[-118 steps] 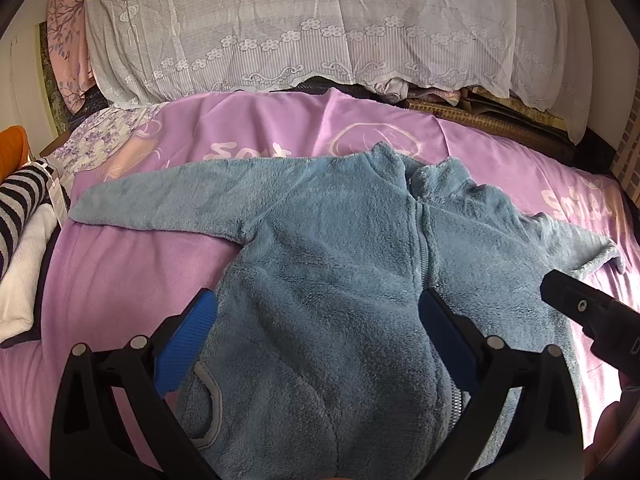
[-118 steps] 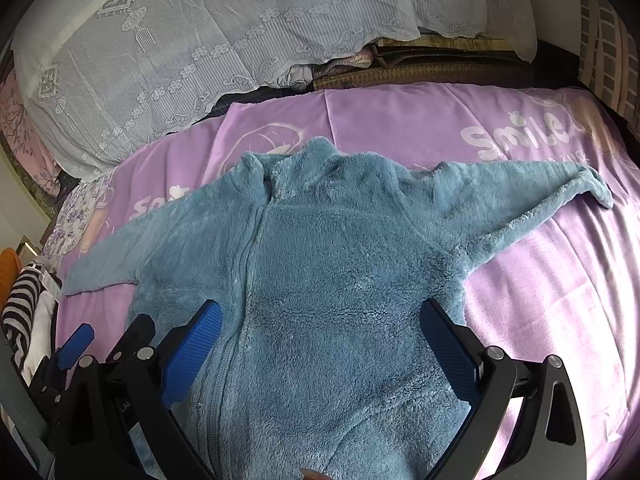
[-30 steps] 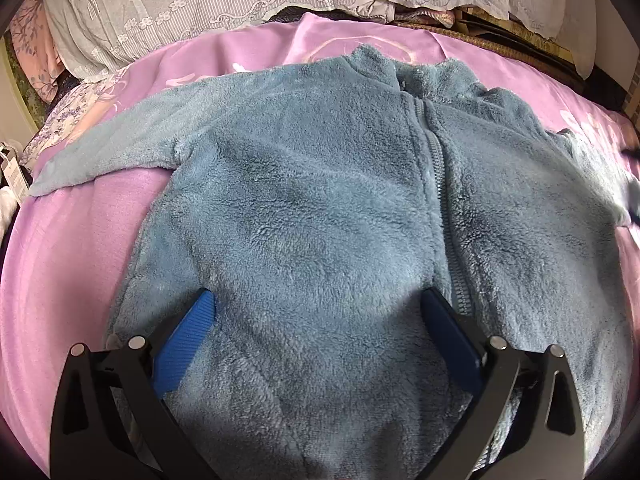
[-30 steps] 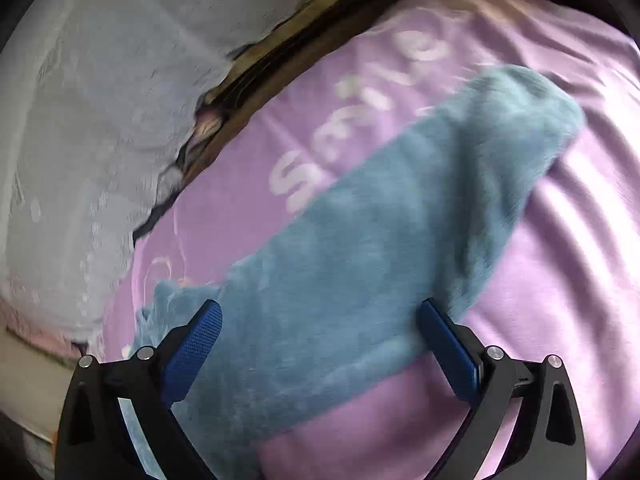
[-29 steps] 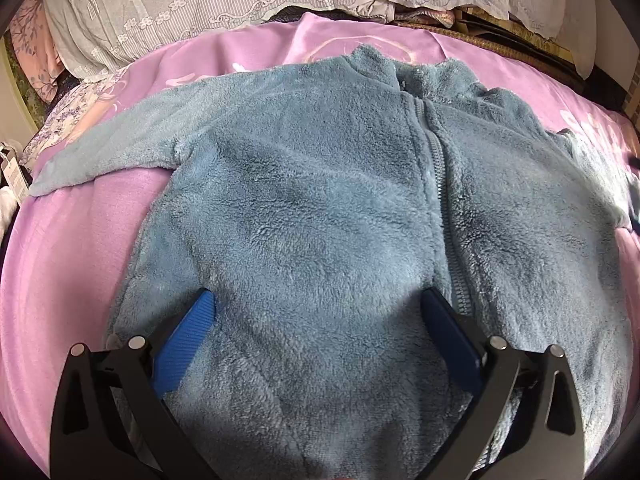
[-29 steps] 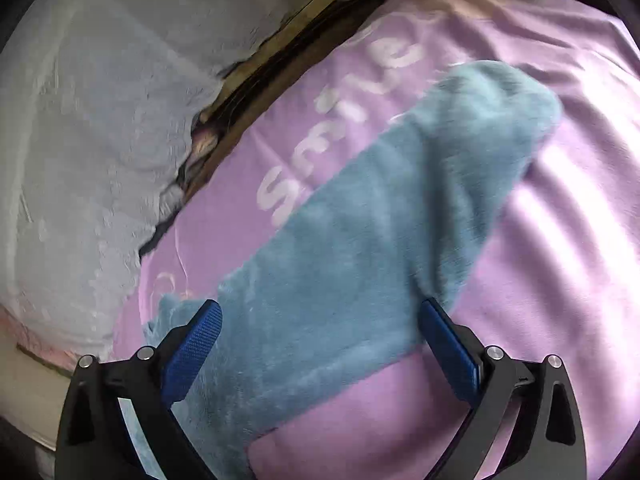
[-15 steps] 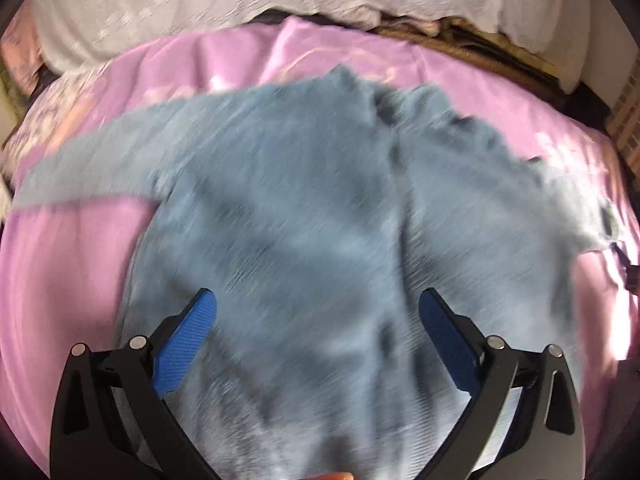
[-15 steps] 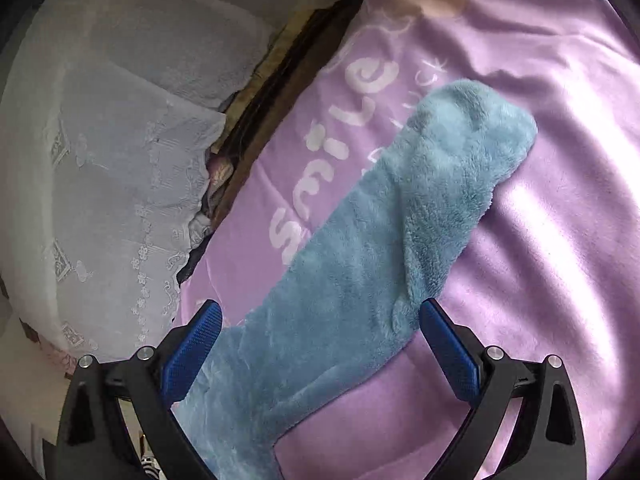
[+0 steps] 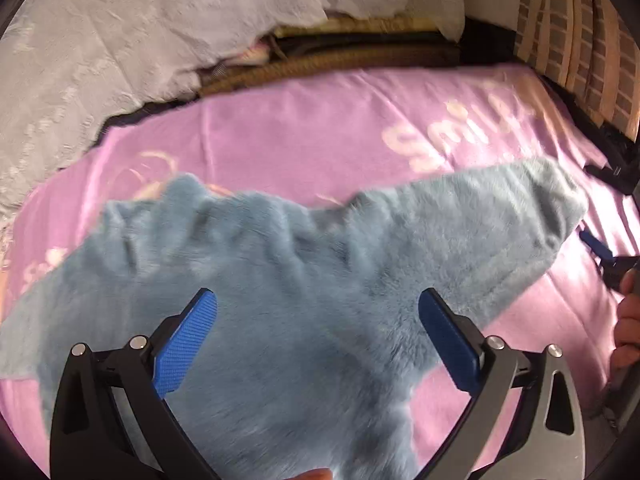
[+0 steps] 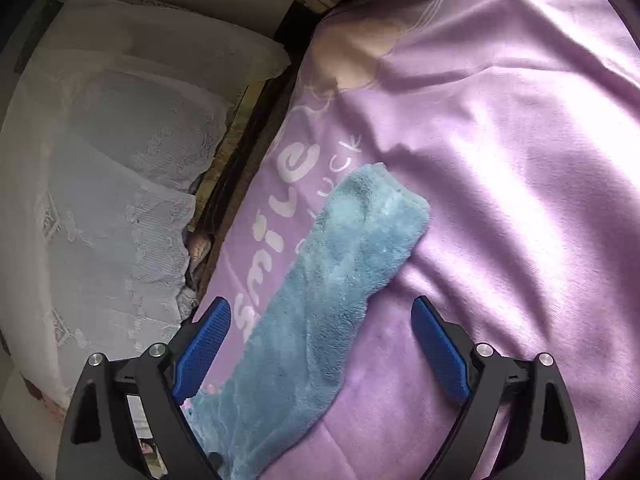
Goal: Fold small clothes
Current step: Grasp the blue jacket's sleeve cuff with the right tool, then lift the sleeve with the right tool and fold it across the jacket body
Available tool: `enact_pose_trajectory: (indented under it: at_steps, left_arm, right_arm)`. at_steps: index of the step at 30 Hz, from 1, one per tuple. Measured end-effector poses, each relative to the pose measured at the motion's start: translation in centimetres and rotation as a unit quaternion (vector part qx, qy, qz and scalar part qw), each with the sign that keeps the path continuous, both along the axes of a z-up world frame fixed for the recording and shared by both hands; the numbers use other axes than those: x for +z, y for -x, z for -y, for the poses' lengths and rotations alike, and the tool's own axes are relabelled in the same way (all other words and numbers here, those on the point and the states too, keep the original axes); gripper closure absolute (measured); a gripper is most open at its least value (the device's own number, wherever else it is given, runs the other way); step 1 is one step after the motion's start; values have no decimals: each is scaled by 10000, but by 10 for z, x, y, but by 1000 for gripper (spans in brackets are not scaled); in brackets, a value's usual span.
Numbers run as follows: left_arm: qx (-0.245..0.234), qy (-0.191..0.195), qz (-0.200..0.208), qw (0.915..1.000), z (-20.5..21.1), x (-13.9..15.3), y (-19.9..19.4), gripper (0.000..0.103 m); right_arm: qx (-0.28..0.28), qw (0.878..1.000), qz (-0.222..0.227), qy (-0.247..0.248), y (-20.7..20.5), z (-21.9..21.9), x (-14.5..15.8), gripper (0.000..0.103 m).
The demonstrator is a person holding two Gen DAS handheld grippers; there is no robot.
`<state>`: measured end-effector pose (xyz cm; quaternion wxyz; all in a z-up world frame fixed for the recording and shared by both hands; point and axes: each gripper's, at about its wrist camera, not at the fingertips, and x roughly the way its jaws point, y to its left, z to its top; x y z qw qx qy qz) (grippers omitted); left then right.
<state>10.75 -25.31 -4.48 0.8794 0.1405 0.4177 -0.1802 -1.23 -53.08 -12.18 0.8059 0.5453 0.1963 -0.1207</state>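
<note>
A blue fleece zip jacket (image 9: 304, 288) lies flat on a purple blanket (image 9: 320, 136). My left gripper (image 9: 318, 344) is open just above the jacket's right chest, aimed toward its right sleeve (image 9: 520, 232). My right gripper (image 10: 320, 348) is open and empty, with its jaws to either side of that sleeve (image 10: 332, 296), a little above it. The sleeve's cuff (image 10: 384, 200) lies flat, pointing away. The right gripper's blue fingertip (image 9: 596, 244) shows in the left wrist view beside the cuff.
White lace-covered pillows (image 9: 140, 40) and stacked bedding (image 9: 340, 56) line the far edge of the bed. A brick-patterned wall (image 9: 576, 28) is at the right. The purple blanket (image 10: 520, 160) is wrinkled beyond the cuff. A hand (image 9: 628, 320) shows at the right edge.
The left gripper has swung right, from over the jacket's body toward the right sleeve. The right gripper has drawn back along the sleeve, so the cuff lies farther ahead. Both stay open.
</note>
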Motion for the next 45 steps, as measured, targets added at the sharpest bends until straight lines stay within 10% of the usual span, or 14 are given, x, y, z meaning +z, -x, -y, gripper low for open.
enact_pose_trajectory:
  at_steps: [4, 12, 16, 24, 28, 32, 45]
  left_arm:
    - [-3, 497, -660, 9966, -7, -34, -20, 4]
    - [-74, 530, -632, 9966, -6, -35, -20, 4]
    - [-90, 715, -632, 9954, -16, -26, -9, 5]
    - [216, 1091, -908, 9896, -49, -10, -22, 52]
    - [342, 1256, -880, 9876, -69, 9, -32, 49]
    - [462, 1415, -760, 9859, -92, 26, -38, 23]
    - [570, 1414, -886, 9843, -112, 7, -54, 23]
  right_arm:
    - [-217, 9997, -105, -88, -8, 15, -3, 20]
    - [-407, 9989, -189, -116, -15, 33, -25, 91]
    - [-494, 9973, -305, 448, -14, 30, -9, 90]
    - [-313, 9943, -222, 995, -13, 14, 16, 91]
    - [253, 9857, 381, 1622, -13, -31, 67, 91]
    - [732, 9713, 575, 2188, -20, -77, 98, 91]
    - [2136, 9363, 928, 2627, -39, -202, 133, 91]
